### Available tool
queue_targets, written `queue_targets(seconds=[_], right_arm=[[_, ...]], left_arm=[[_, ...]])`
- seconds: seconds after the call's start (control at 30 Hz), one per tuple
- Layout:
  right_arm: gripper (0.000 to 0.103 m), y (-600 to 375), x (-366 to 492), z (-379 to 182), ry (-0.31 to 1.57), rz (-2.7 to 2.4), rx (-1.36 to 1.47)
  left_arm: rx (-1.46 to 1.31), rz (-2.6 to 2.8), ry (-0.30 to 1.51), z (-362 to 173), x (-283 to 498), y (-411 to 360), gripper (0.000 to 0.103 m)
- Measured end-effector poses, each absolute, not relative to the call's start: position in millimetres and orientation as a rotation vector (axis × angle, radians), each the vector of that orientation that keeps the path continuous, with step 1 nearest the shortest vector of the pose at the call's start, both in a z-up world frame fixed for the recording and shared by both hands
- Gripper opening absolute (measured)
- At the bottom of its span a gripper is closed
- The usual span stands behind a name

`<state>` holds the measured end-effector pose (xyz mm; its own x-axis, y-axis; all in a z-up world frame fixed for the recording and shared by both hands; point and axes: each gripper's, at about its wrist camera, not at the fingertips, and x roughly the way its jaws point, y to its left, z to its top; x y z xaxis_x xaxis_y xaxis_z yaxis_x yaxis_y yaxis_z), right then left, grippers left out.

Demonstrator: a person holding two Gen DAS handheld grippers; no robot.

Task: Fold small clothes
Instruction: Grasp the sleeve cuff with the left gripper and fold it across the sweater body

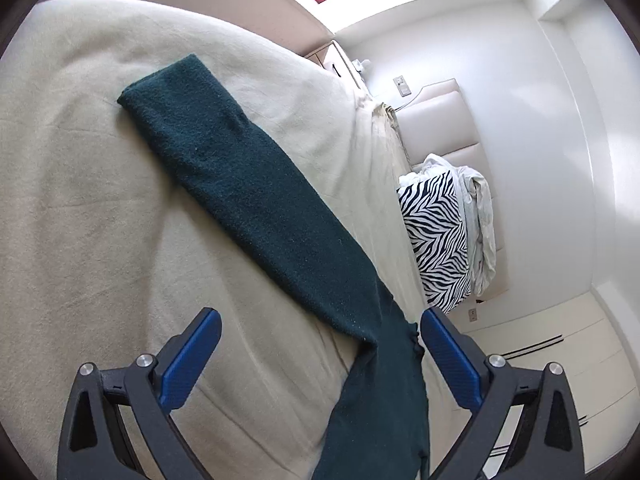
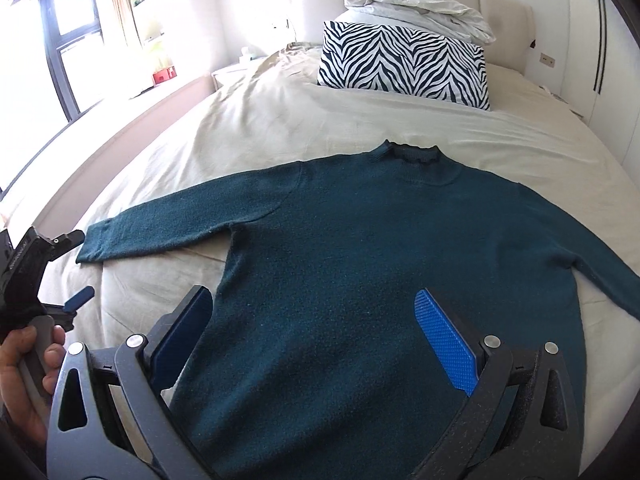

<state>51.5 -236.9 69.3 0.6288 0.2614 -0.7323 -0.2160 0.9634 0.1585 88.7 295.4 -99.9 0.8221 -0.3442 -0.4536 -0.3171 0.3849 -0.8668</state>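
A dark teal knit sweater (image 2: 352, 248) lies flat on the beige bed cover (image 2: 256, 128), collar toward the headboard, both sleeves spread out. My right gripper (image 2: 316, 304) is open and empty above the sweater's lower body, its jaws wide apart. In the left wrist view the sweater's left sleeve (image 1: 240, 184) runs away across the bed cover (image 1: 80, 200). My left gripper (image 1: 320, 320) is open and empty, its jaws wide apart over the sleeve near the armpit. The left gripper (image 2: 76, 300) also shows at the left edge of the right wrist view, held by a hand.
A zebra-print pillow (image 2: 404, 60) with a folded white duvet (image 2: 416, 10) on it sits at the headboard. A window (image 2: 68, 36) and a sill with a red box (image 2: 163, 75) are on the left. A white wardrobe (image 2: 600, 40) stands on the right.
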Motion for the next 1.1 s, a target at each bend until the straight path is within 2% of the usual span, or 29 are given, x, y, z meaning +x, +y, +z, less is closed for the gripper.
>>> queue_targets(seconds=[0.07, 0.33, 0.4, 0.43, 0.47, 0.5, 0.53, 0.57, 0.6, 0.73, 0.87, 1.0, 1.1], right_arm=[[0.102, -235.6, 55.9, 68.3, 0.847, 0.303, 0.107], [0.094, -242.0, 72.8, 51.4, 0.879, 0.32, 0.18], [0.094, -245.6, 74.4, 47.9, 0.884, 0.321, 0.2], [0.093, -247.2, 74.6, 46.8, 0.882, 0.32, 0.204], [0.093, -249.1, 75.1, 44.9, 0.881, 0.32, 0.203], [0.092, -250.7, 76.1, 43.1, 0.882, 0.32, 0.202], [0.091, -253.0, 77.1, 41.8, 0.883, 0.321, 0.206], [0.09, -257.3, 78.3, 40.5, 0.882, 0.321, 0.216], [0.089, -262.8, 79.1, 39.7, 0.881, 0.319, 0.227], [0.085, -294.0, 83.4, 32.7, 0.881, 0.281, 0.279], [0.083, -335.7, 87.6, 22.6, 0.885, 0.223, 0.342], [0.083, -381.6, 92.5, 14.4, 0.874, 0.156, 0.419], [0.083, -422.2, 99.4, 3.3, 0.88, 0.118, 0.497]], left_arm=[[-1.325, -0.002, 0.604, -115.3, 96.9, 308.2, 0.094], [-1.586, 0.132, 0.486, -152.5, 119.4, 353.8, 0.089], [-1.617, 0.155, 0.458, -154.8, 123.4, 360.9, 0.082], [-1.627, 0.171, 0.448, -157.0, 126.1, 366.4, 0.07], [-1.636, 0.187, 0.446, -160.8, 128.9, 371.8, 0.053], [-1.644, 0.205, 0.448, -165.6, 131.4, 376.6, 0.043], [-1.641, 0.227, 0.46, -170.1, 134.2, 380.4, 0.025], [-1.626, 0.243, 0.476, -171.5, 137.7, 383.7, 0.012], [-1.596, 0.257, 0.501, -169.8, 142.7, 384.1, 0.009], [-1.31, 0.213, 0.561, -119.6, 178.0, 352.4, 0.008], [-0.939, 0.033, 0.628, -49.0, 233.6, 257.8, 0.008], [-0.357, -0.129, 0.688, -9.6, 258.7, 85.6, 0.009], [0.118, -0.175, 0.676, -33.3, 246.3, -39.0, 0.01]])
